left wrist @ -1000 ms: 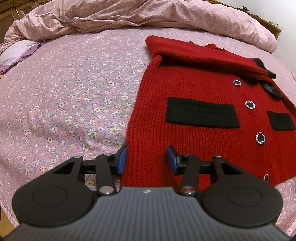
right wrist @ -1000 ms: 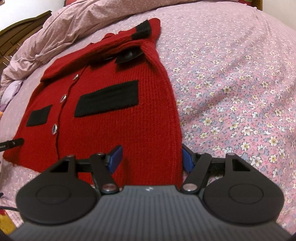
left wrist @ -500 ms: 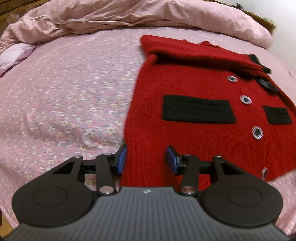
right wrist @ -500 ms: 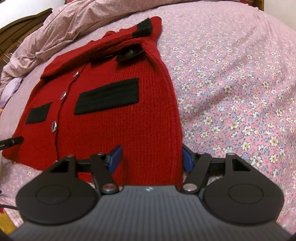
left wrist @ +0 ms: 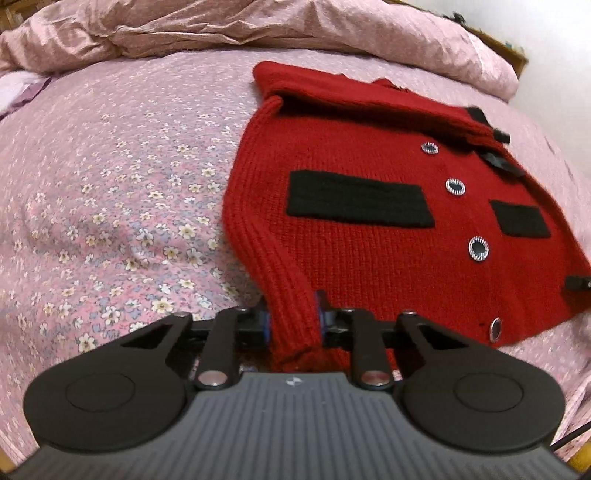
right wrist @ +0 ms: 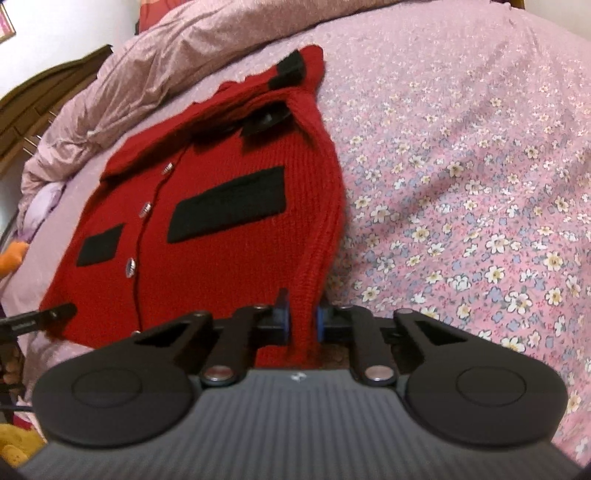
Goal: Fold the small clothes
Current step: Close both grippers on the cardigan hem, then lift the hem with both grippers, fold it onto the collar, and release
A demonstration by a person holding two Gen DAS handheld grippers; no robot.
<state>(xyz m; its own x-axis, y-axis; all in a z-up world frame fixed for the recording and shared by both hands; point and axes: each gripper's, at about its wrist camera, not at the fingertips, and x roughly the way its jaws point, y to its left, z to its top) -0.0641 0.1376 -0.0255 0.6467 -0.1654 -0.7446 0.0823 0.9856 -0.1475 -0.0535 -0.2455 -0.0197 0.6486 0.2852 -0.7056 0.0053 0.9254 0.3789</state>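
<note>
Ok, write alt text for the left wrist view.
The left gripper is closing on the near bottom corner of a red knit cardigan with black pocket patches, bunching the hem between its fingers. The cardigan lies on a pink floral bedsheet, with a rumpled pink duvet behind.

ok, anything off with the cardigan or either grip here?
Nothing damaged. The left gripper is closing on one hem corner of the cardigan, the right gripper is shut on the other, and the knit bunches between the pads. Both sleeves are folded across the top. The bedsheet is slightly rumpled.
</note>
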